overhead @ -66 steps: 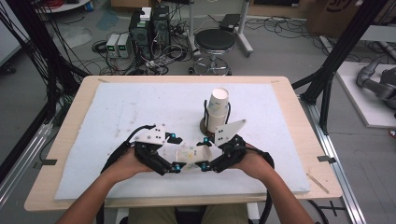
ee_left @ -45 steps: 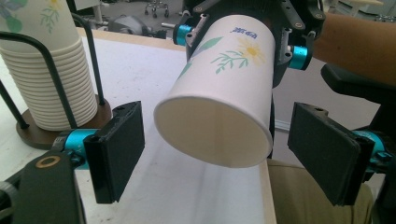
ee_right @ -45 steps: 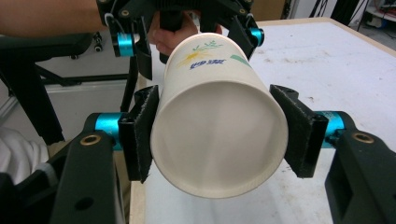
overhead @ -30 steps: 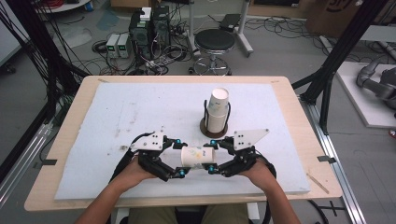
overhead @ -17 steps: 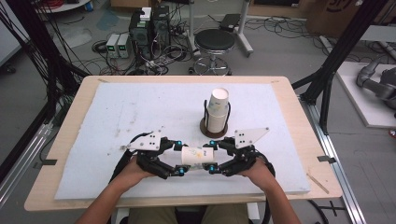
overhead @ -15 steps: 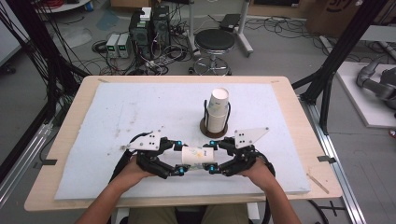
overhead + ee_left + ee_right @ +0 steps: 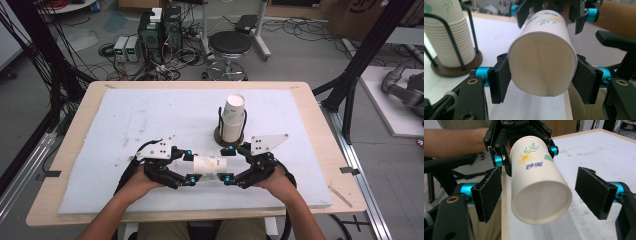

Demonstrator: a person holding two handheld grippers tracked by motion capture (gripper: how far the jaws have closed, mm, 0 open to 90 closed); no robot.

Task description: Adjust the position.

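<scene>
A white paper cup (image 7: 210, 166) with a flower print lies level in the air between the two hand-held grippers, above the front of the mat. My left gripper (image 7: 191, 166) has just been closing and is shut on the cup's open end. In the left gripper view its pads (image 7: 499, 77) press both sides of the rim of the cup (image 7: 541, 62). My right gripper (image 7: 228, 164) has just been opening. In the right gripper view its pads (image 7: 594, 192) stand apart from the cup's base end (image 7: 536, 177), which is still between them.
A stack of paper cups (image 7: 232, 120) stands in a black wire holder on a round dark base (image 7: 220, 137) just beyond the hands; it also appears as the stack (image 7: 449, 37) at left. A white foam mat (image 7: 150, 120) covers the wooden table (image 7: 310, 115).
Both hands came back from beside the holder toward the front edge with the cup. Since then the left jaws closed on the cup and the right jaws spread off it.
</scene>
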